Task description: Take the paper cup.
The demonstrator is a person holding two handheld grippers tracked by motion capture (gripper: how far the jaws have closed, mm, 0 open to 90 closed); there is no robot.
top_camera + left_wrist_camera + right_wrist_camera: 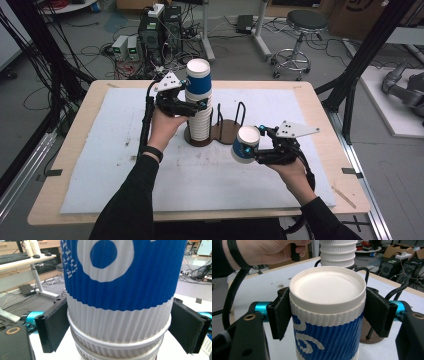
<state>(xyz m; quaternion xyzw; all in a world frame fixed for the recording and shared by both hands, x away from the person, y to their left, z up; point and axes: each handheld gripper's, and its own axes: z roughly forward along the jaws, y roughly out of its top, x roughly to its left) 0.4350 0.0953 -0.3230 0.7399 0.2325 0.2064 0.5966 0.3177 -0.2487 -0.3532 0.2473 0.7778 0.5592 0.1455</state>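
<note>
We saw the left gripper (199,106) up against the stack (200,117) of ribbed paper cups, which stood upside down on the dark wooden stand (227,132) near the middle of the counter (75,160). The top cup (198,77), blue with a white band, sat on the stack, and the gripper met the stack just below it. In the left gripper view, the top cup (120,287) filled the space between the two black jaws, which sat wide on either side of its white rim; the left jaw touched the rim, while the right jaw stood just beside it, and we could not tell whether it pressed.

The right gripper (256,146) was nearer the person, to the right of the stand and apart from it. Its jaws were closed on a second cup (245,144), held upside down and tilted, its white base turned toward the stack. In the right gripper view, this cup (327,322) sat between the jaws, both pads pressed to its ribbed wall just under the base. Behind it rose the stack (338,252) and the stand's black wire loops (362,271), with the left hand (267,251) above.
</note>
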